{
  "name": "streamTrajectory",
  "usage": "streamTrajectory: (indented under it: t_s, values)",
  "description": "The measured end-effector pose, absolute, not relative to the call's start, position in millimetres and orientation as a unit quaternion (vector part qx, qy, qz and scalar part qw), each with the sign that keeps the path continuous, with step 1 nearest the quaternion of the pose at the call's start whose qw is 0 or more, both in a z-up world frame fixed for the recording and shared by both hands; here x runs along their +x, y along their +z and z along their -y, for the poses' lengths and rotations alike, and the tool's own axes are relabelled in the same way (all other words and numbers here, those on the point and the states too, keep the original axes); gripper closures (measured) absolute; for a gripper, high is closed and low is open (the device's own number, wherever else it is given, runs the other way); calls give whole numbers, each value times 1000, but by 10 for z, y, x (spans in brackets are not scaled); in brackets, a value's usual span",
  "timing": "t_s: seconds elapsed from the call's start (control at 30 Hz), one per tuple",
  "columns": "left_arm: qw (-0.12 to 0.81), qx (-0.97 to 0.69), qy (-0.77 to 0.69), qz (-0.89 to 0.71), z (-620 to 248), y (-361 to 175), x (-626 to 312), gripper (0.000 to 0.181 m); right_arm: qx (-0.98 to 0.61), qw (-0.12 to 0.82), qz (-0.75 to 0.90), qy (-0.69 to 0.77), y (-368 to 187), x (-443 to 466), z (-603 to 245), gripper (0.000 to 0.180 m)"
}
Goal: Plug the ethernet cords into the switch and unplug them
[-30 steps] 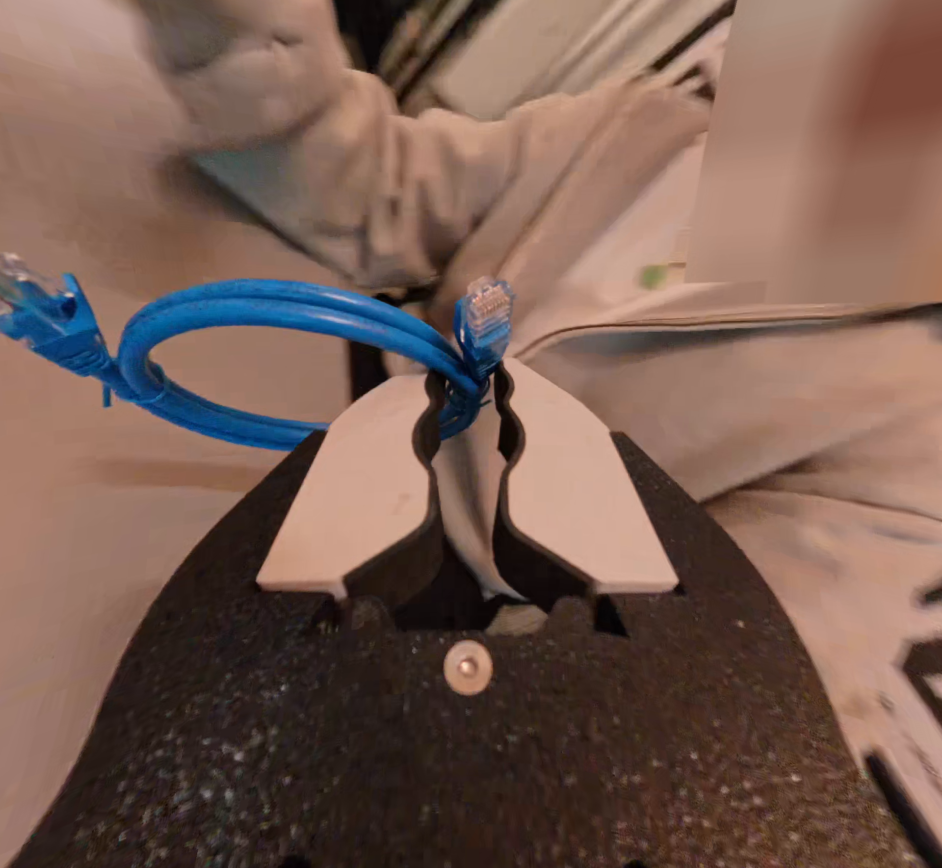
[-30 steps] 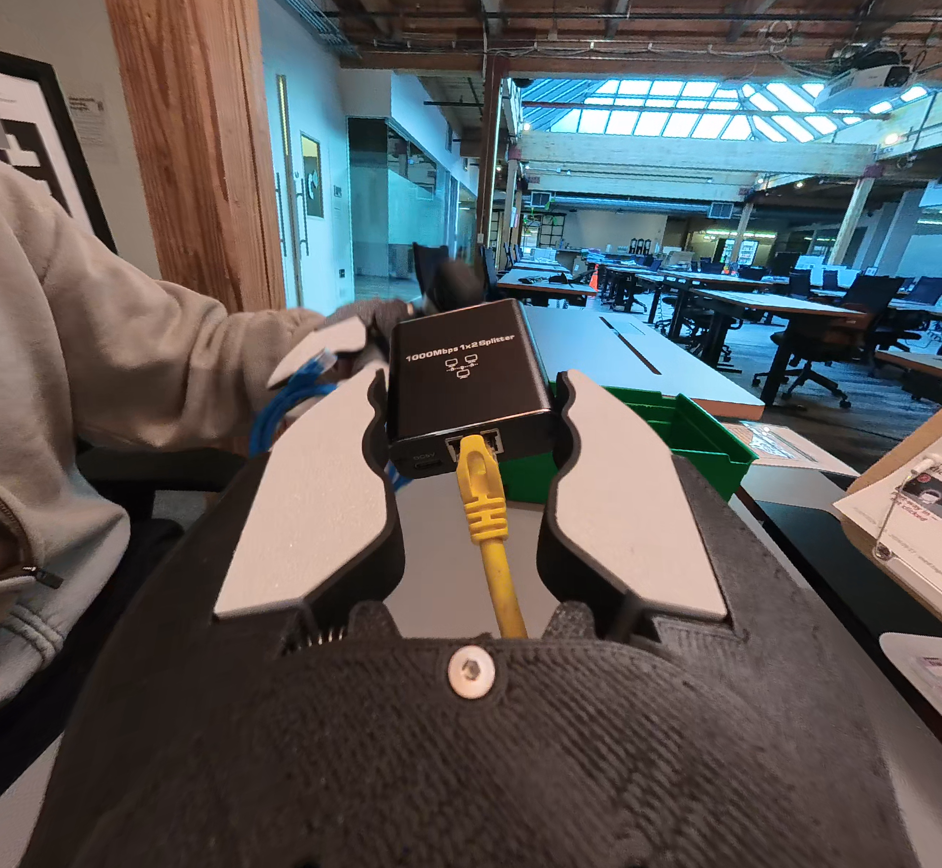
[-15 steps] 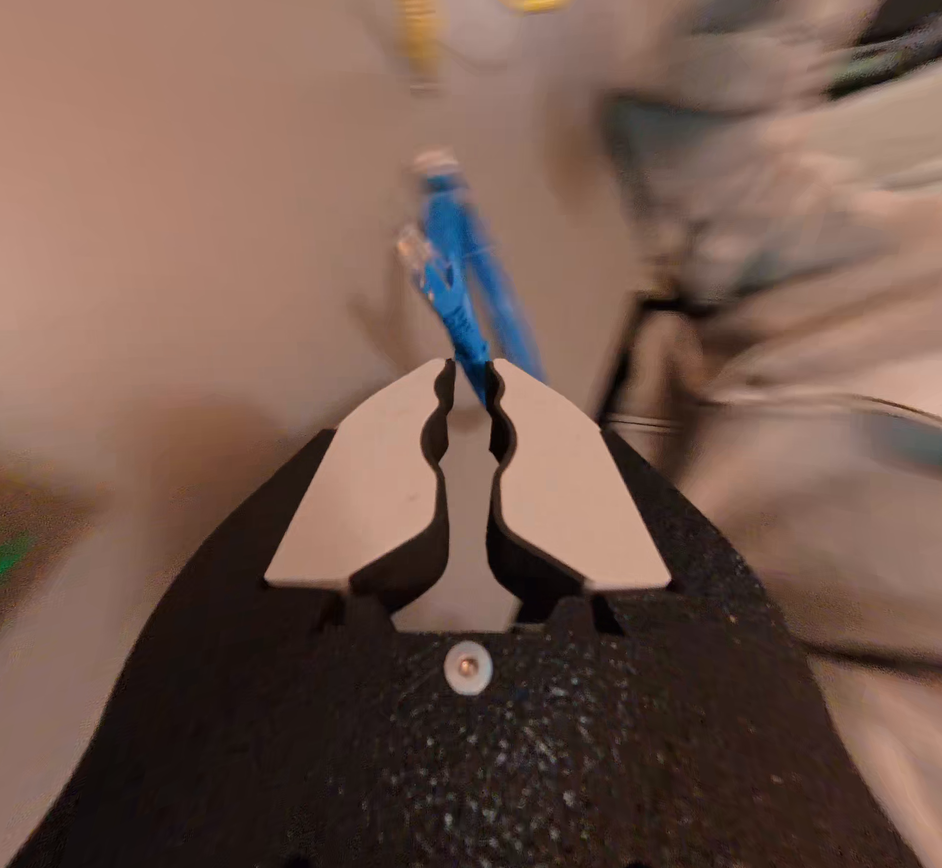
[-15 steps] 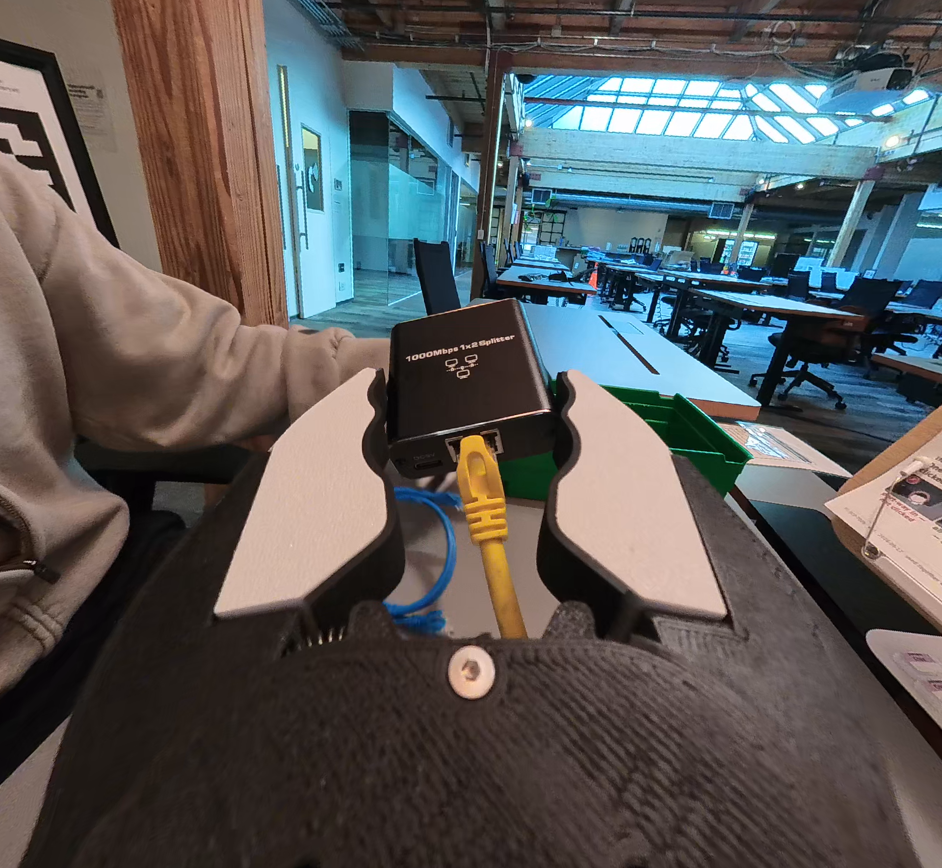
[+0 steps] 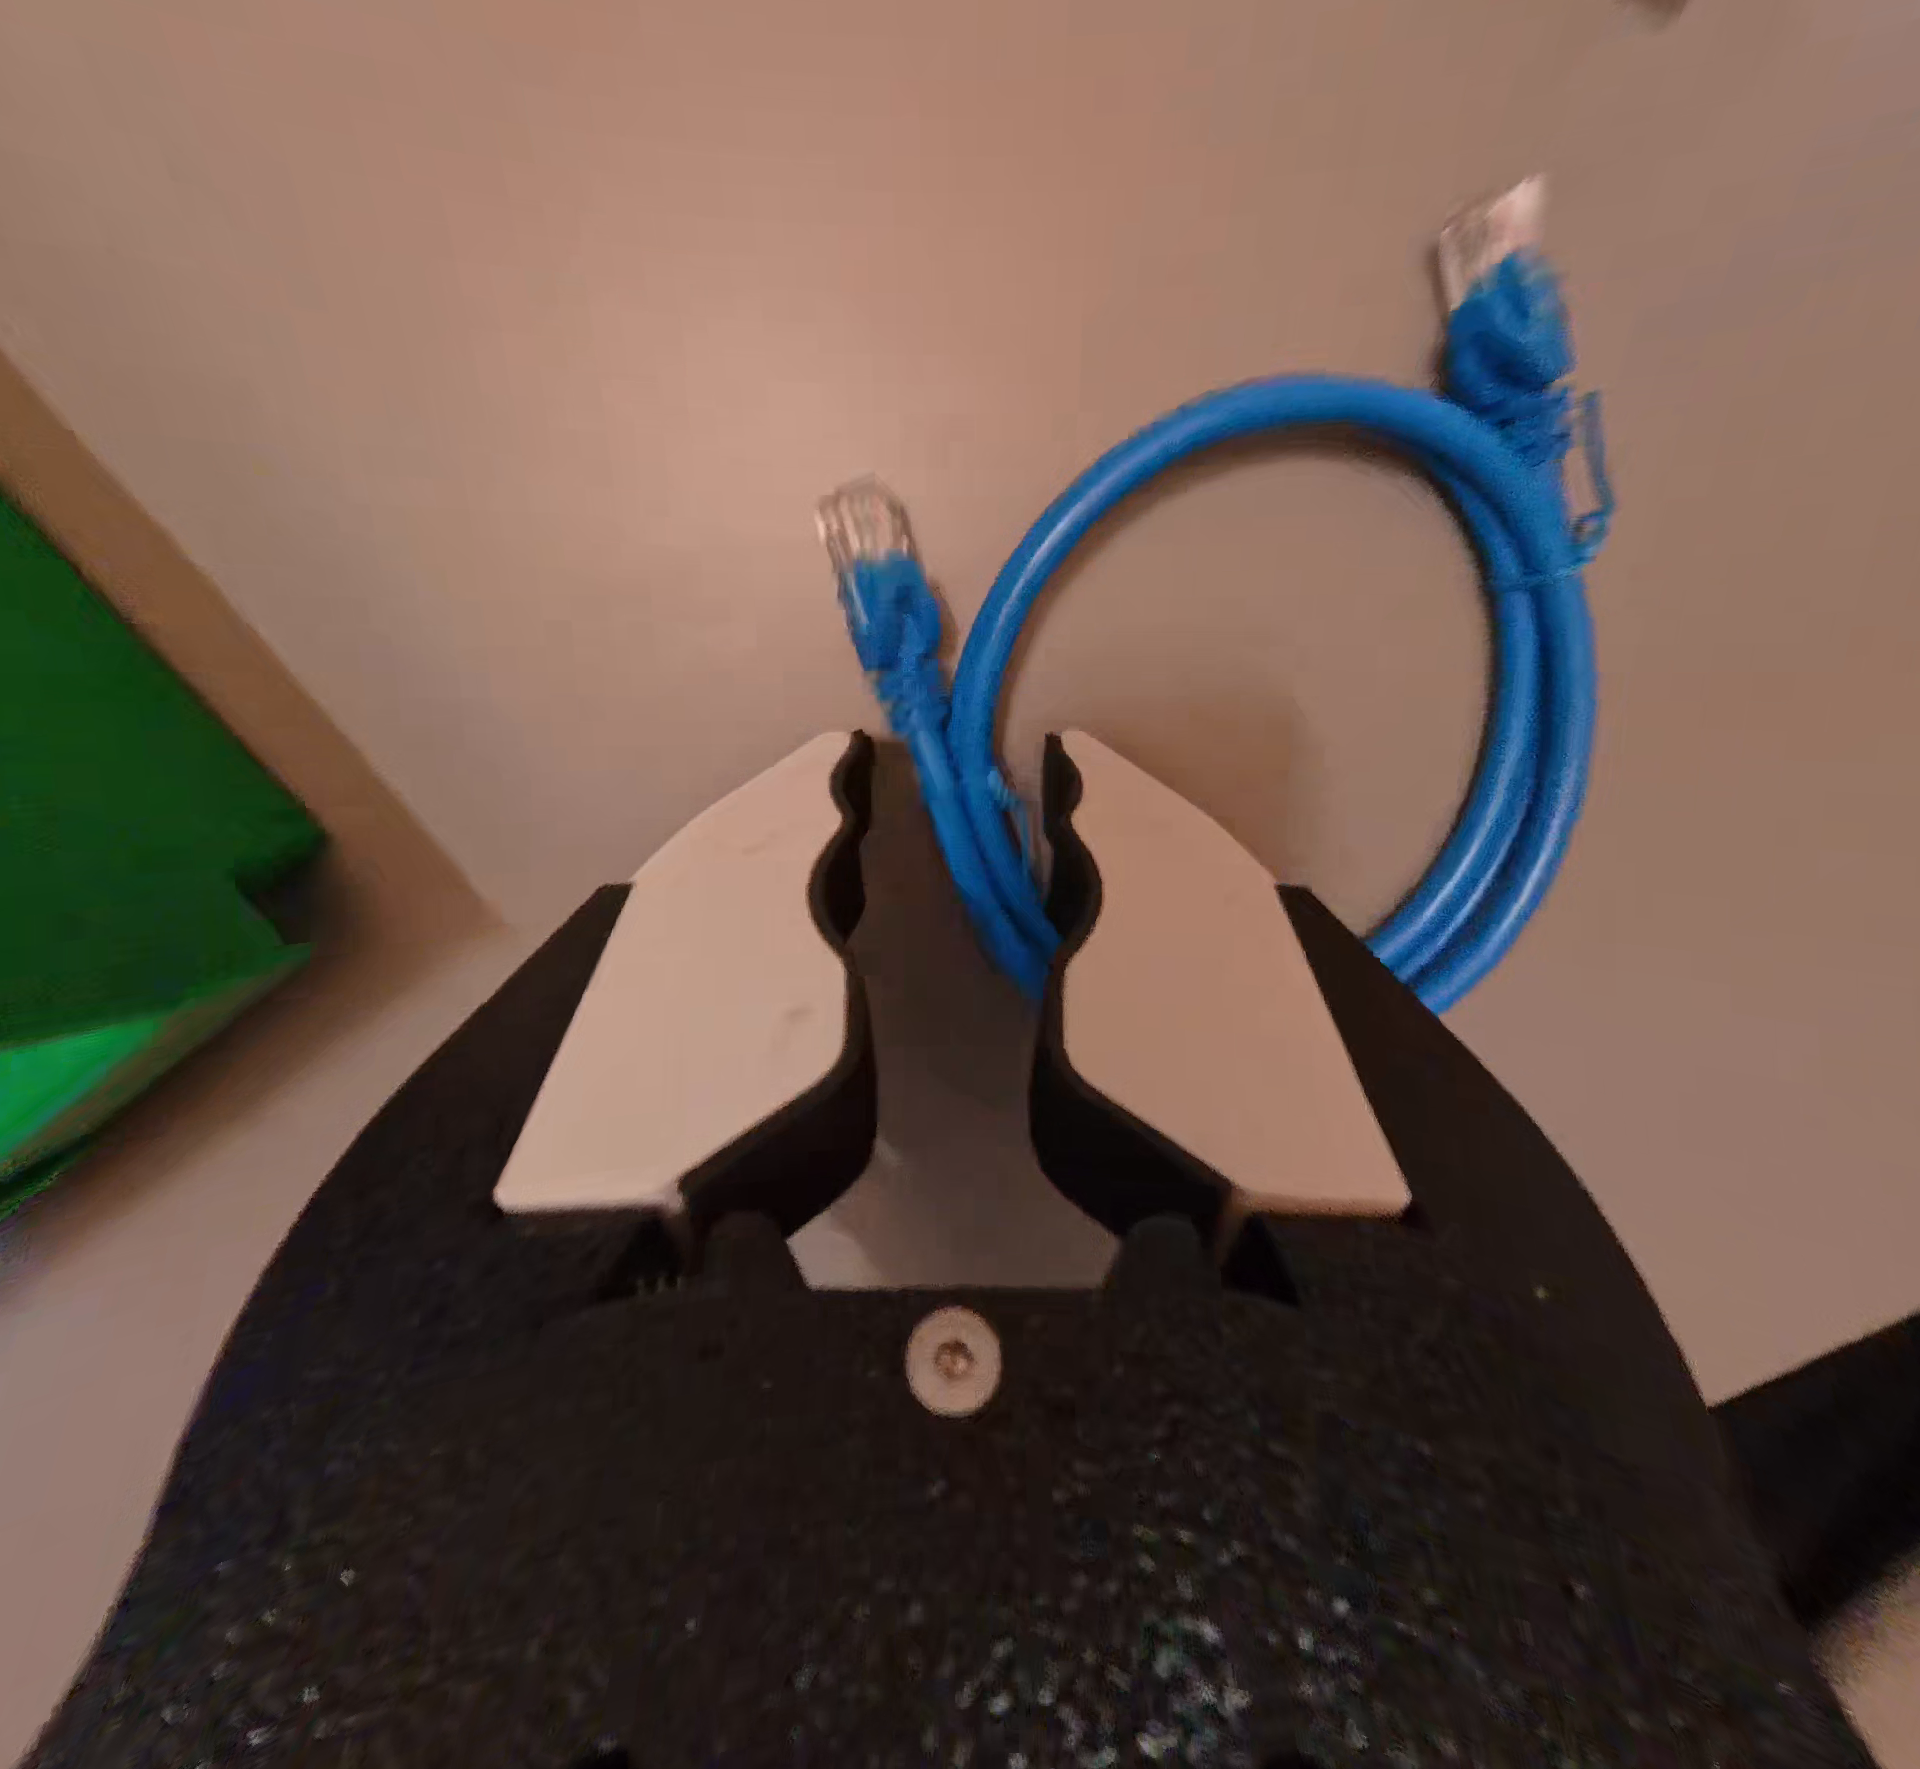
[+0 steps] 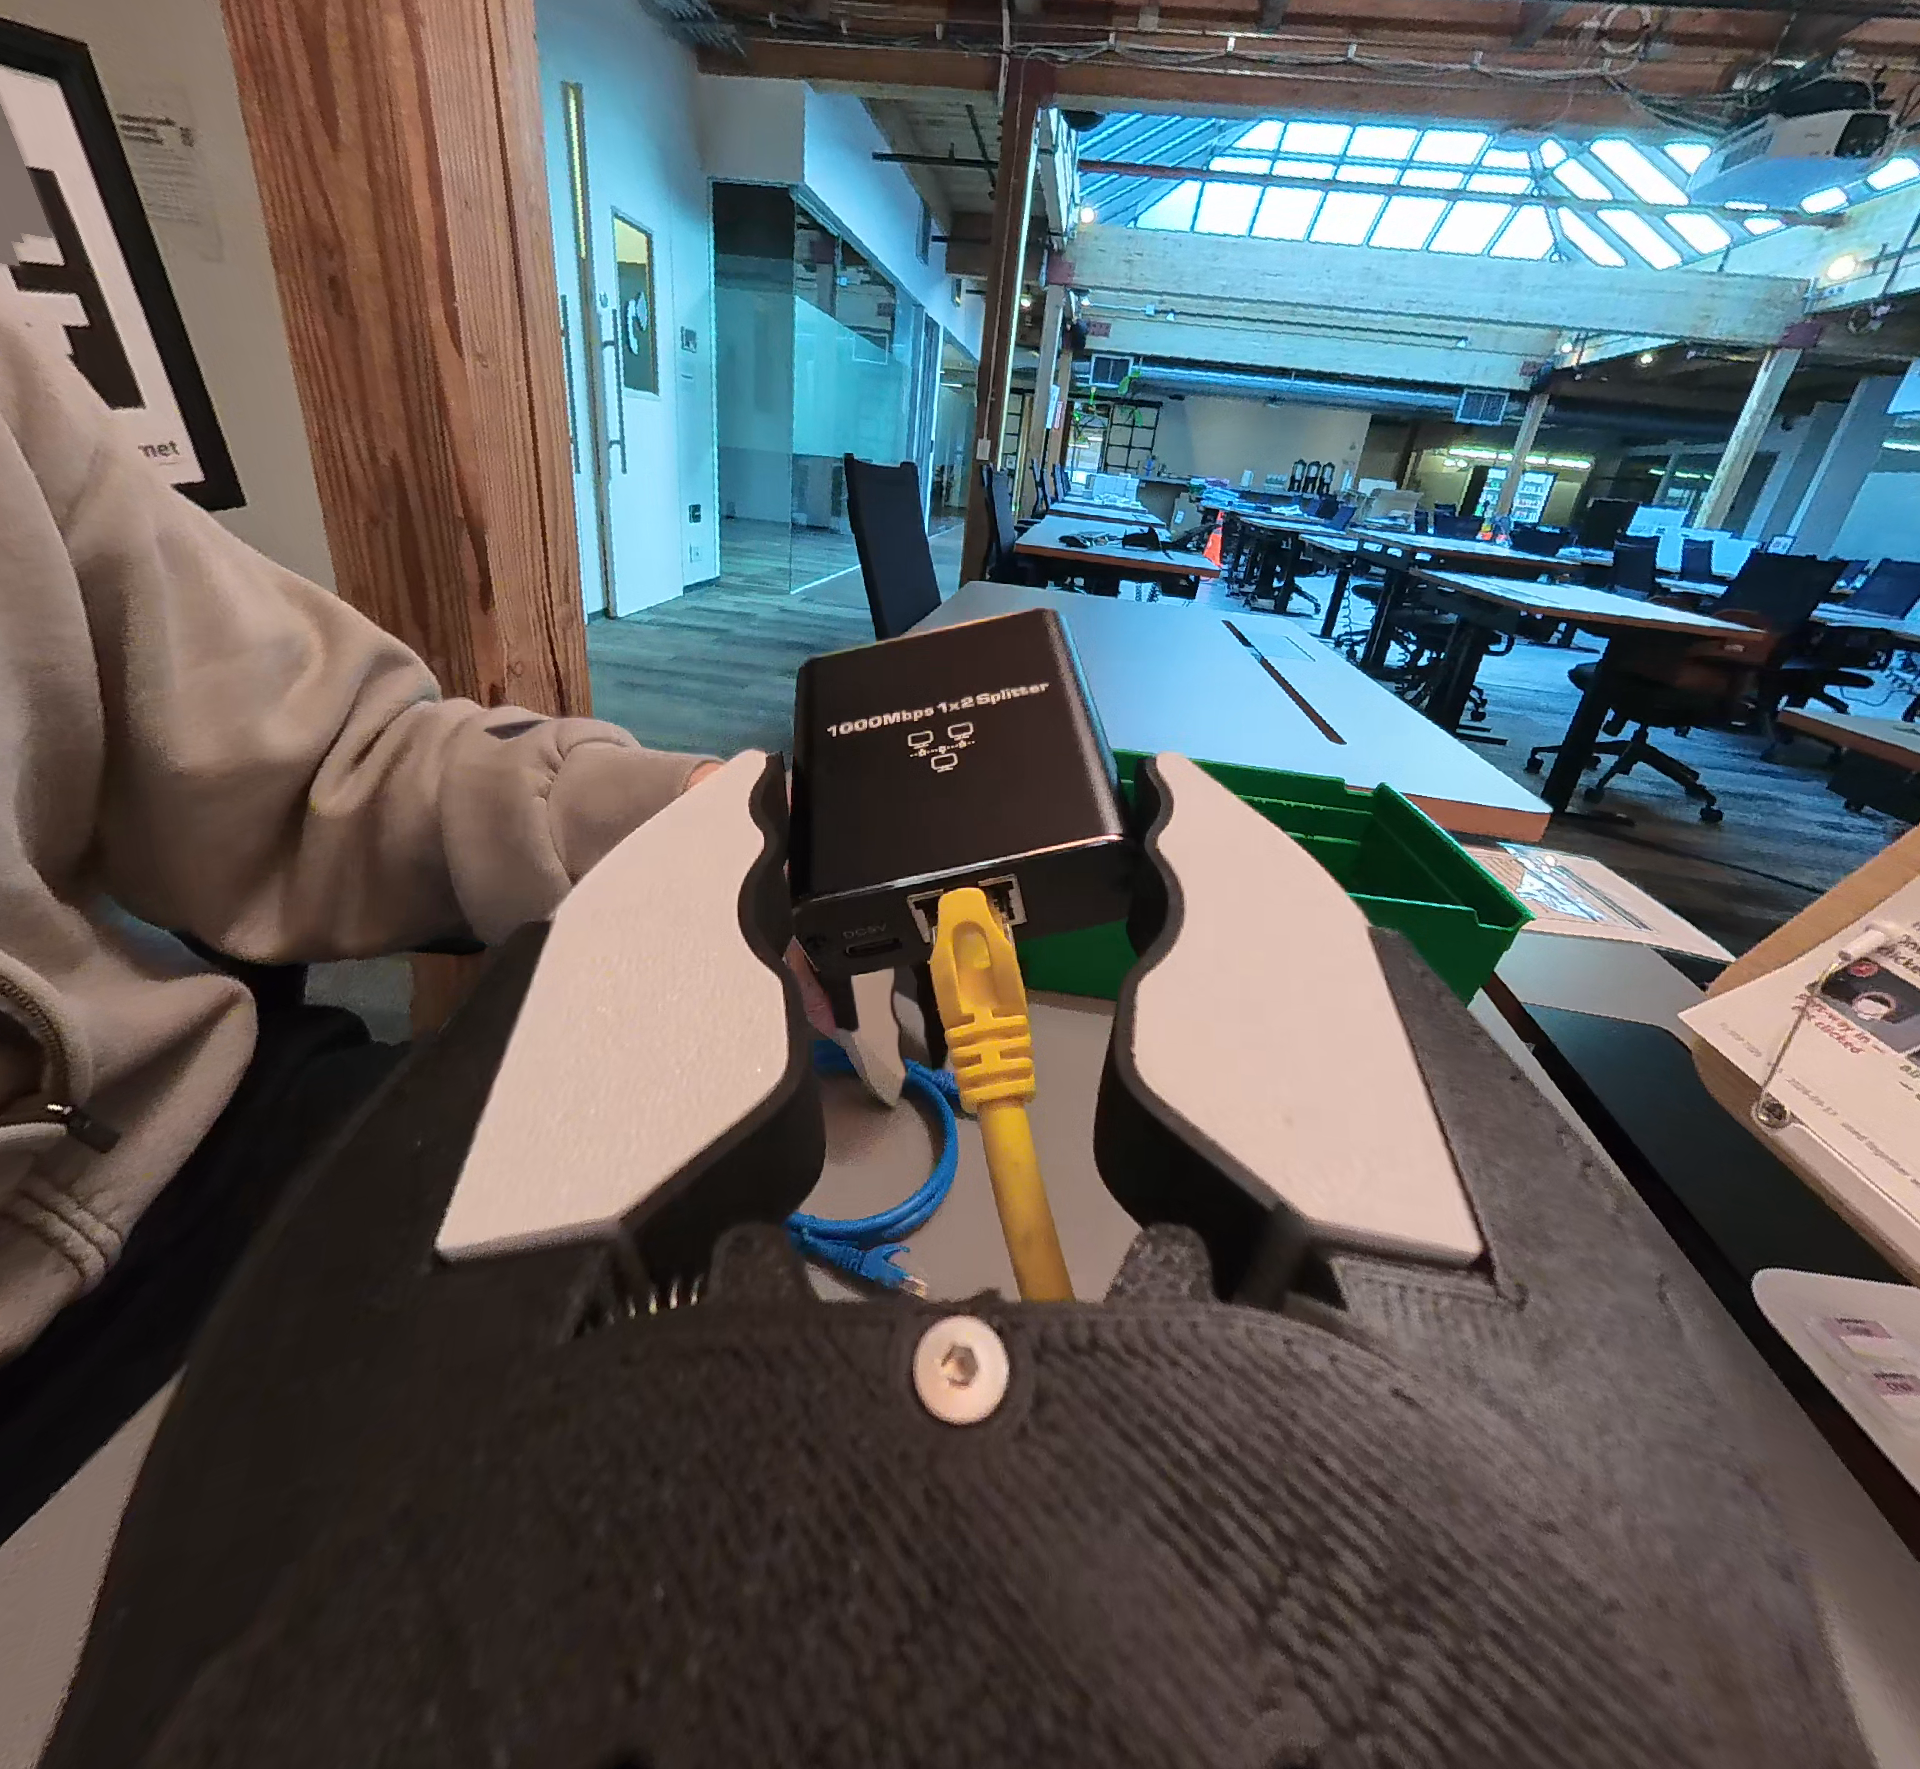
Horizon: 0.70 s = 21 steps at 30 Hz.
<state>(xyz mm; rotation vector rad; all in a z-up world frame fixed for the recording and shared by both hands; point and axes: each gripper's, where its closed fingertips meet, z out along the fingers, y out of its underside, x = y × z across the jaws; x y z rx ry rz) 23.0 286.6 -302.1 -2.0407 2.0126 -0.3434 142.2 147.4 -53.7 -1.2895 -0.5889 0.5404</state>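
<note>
Our right gripper point(image 6: 961, 820) clamps the black switch point(image 6: 951, 763) aloft, its yellow cord point(image 6: 987, 1023) plugged in. Our left gripper point(image 5: 956, 753) hovers, jaws narrowly parted around the blue cord point(image 5: 1278, 659) lying coiled on the bench point(image 5: 623, 265), apparently gripping nothing.

Left wrist view, blurred, apparently faces down near the table point(image 5: 623, 265); right looks level across; both share the blue cord point(image 5: 1247, 639).
</note>
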Motion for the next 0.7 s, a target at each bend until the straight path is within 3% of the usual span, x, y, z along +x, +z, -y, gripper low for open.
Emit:
streamTrajectory:
  t_s: [0.07, 0.13, 0.17, 0.4, 0.57, 0.7]
  values:
    - [147, -700, -122, -688, -2887, -3032, 357, 130, -586, 720, 279, 244, -570, 1395, -1467, 116]
    - [187, -680, -138, -695, -2902, -3029, 491, 154, -597, 714, 278, 235, -598, 1404, -1487, 115]
    - [201, -667, -147, -702, -2886, -3029, 538, 158, -601, 714, 278, 229, -605, 1413, -1496, 115]
    - [176, -579, -176, -777, -2589, -2970, 563, 160, -608, 707, 298, 205, -698, 1397, -1527, 116]
    - [153, -456, -296, -825, -1986, -2204, 572, 160, -602, 697, 330, 206, -739, 1294, -1500, 116]
    - [147, -381, -308, -859, -1732, -1584, 495, 160, -612, 679, 350, 205, -824, 1211, -1518, 116]
